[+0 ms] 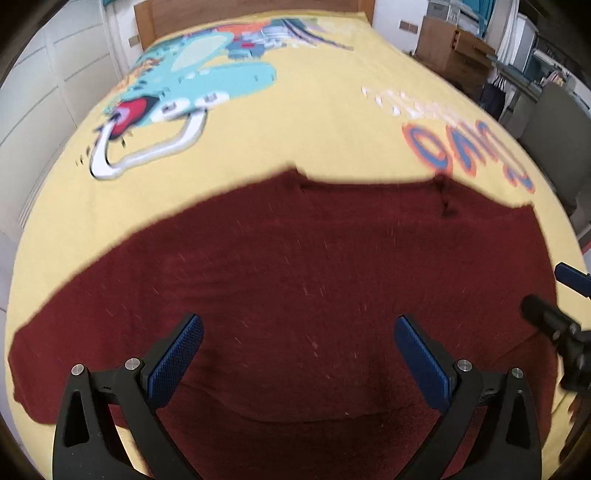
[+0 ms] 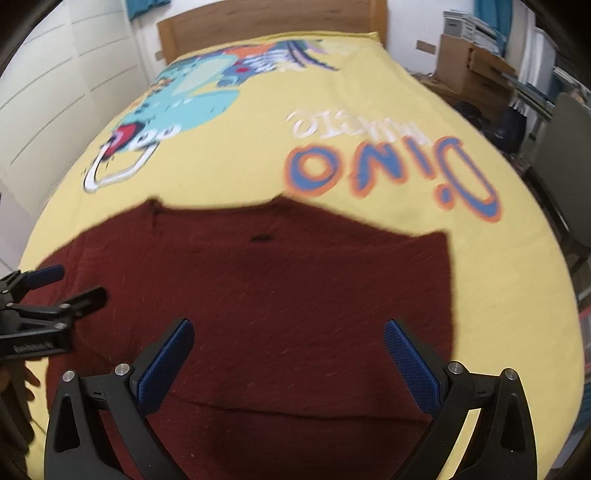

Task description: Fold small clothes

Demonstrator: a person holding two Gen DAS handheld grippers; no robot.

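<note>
Lying flat: a dark red garment [image 1: 295, 280] is spread on a yellow bedspread [image 1: 303, 122], with nothing resting on it.
Garment place: it is seen at the near end of the bed, below the printed cartoon and lettering; its far edge shows a neckline notch, and a fold line runs across its near part.
Left gripper [image 1: 298, 360]: it is held above the garment's near part, pointed steeply down; its jaws stand wide apart, with 2 blue pads [image 1: 177, 360] facing each other and only cloth seen far beneath the gap.
Right gripper [image 2: 289, 363]: it is likewise held over the garment, jaws spread wide, nothing clamped; the garment's right edge is seen just past its right finger.
Cross views: the right gripper's tips enter the left wrist view at the right edge; the left gripper's tips enter the right wrist view at the left edge.
Contact: neither pair of pads is seen touching the cloth.
Hand [image 2: 18, 406]: part of it is seen at the lower left of the right wrist view.
Headboard [image 2: 273, 26]: wooden, at the bed's far end.
Boxes [image 2: 469, 66]: cardboard, stacked right of the bed.
Sharpness: both views are blurred.
</note>
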